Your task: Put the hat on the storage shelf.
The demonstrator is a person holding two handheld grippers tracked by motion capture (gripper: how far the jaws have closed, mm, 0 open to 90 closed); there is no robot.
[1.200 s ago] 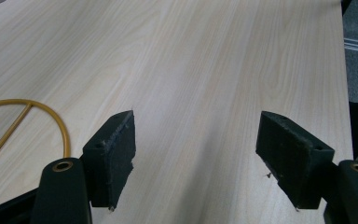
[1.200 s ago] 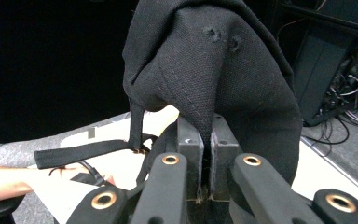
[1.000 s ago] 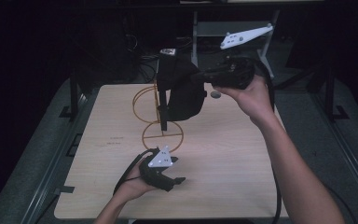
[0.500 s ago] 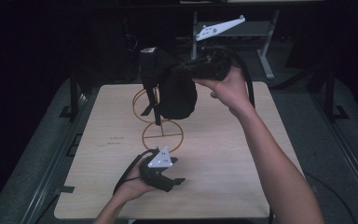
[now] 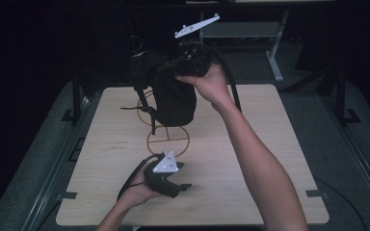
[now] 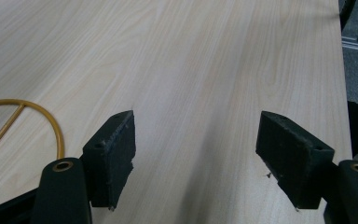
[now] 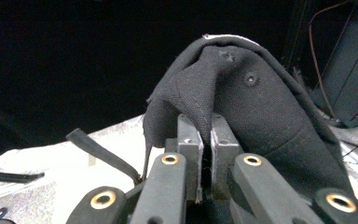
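Observation:
A black cloth bag (image 5: pixel 173 98) with a dangling strap (image 5: pixel 147 113) hangs above the far middle of the wooden table (image 5: pixel 250 159). My right gripper (image 5: pixel 173 67) is shut on the bag's fabric (image 7: pixel 242 107) and holds it up in the air; the jaws pinch a fold of cloth. My left gripper (image 5: pixel 185 185) rests low at the table's near middle, held in a hand. Its pads (image 6: pixel 114 154) stand wide apart over bare wood with nothing between them.
A yellow line drawing of circles (image 5: pixel 167 139) is marked on the table under the bag; its arc (image 6: pixel 51 126) lies left of my left gripper. Dark floor and a metal frame (image 5: pixel 274 53) lie beyond the far edge.
My right gripper has carried the bag leftward and higher, away from me. The left gripper has stayed in place, open.

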